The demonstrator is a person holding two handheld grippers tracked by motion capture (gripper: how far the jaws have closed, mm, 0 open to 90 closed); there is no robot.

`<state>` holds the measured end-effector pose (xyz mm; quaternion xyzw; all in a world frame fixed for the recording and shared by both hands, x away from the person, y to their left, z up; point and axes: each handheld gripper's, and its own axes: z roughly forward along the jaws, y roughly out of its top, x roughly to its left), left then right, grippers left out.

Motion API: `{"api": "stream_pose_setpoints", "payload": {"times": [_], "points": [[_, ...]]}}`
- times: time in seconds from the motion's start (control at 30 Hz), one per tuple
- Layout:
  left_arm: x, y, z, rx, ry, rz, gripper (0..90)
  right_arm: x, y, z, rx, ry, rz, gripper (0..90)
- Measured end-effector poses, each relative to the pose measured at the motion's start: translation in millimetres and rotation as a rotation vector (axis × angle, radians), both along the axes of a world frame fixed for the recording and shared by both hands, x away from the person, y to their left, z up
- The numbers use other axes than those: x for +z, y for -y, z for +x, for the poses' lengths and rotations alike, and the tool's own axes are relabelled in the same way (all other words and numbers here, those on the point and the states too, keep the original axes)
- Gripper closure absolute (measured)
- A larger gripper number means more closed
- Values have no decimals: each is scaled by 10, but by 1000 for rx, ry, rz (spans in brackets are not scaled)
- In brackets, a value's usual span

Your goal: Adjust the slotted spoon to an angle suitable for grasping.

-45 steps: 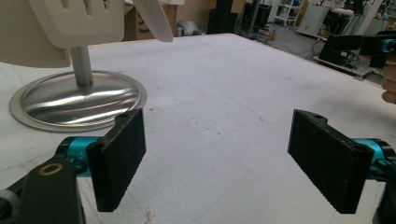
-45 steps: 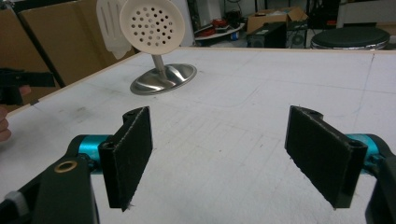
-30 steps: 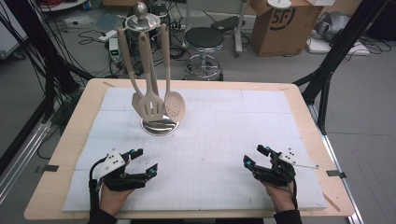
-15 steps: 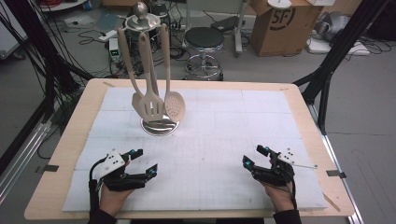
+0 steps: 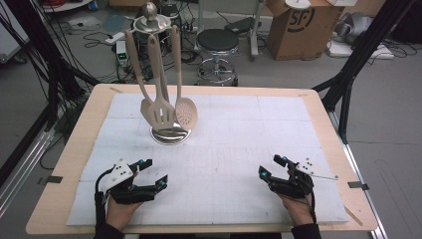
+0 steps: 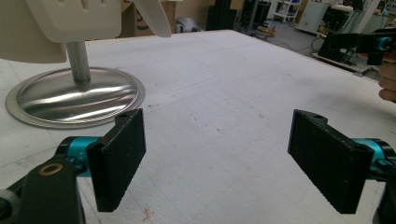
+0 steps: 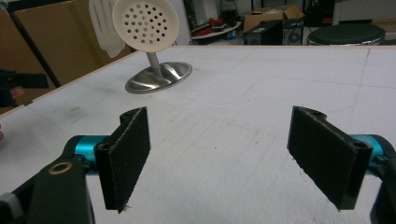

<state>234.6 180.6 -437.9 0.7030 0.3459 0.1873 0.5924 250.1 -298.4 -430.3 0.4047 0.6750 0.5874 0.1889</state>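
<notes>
Spoons (image 5: 185,112) hang on a shiny stand (image 5: 170,135) at the table's far left. They look light, stiff and smooth; grab a handle. Both grippers (image 5: 151,172) (image 5: 272,167) rest near, jaws spread wide.

Even indoor light, soft focus

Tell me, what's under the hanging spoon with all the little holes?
Under the holed spoon sits the shiny round base of the utensil stand, resting on the white mat. The slotted turner and spoon cover the lower pole, so the joint is hidden.
</notes>
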Motion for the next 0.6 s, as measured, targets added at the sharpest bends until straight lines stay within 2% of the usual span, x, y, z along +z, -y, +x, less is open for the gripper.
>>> {"api": "stream_pose_setpoints", "payload": {"times": [0.6], "points": [[2,-3,-4,2,3,-3,197,-11,-16,7,5,7,-4,205]]}}
